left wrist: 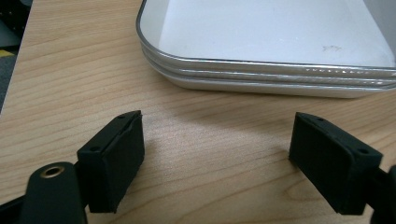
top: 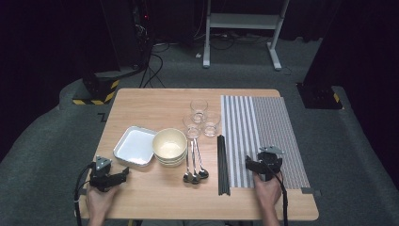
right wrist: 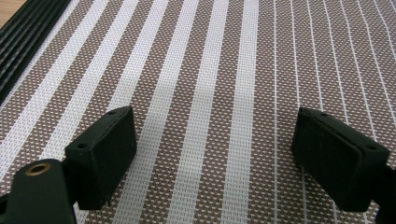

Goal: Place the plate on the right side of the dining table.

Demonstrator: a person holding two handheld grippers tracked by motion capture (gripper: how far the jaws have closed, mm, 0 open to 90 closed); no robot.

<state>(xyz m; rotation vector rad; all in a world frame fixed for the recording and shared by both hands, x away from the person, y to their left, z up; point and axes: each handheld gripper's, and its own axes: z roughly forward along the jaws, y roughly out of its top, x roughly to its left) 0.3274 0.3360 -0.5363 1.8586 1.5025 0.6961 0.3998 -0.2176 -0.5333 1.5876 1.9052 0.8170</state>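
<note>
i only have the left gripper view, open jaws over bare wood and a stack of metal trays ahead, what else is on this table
Observer: Right beside the trays stands a stack of cream bowls, seen from the high view.
Operator: any cutlery
Observer: Yes, spoons lie just past the bowls with their bowl ends toward the person, then a bundle of black chopsticks along the edge of a striped placemat.
Operator: where's the other gripper
Observer: The right gripper is over that placemat, jaws open with nothing between them.
Operator: anything behind the bowls
Observer: Three clear glasses stand clustered farther back.
</note>
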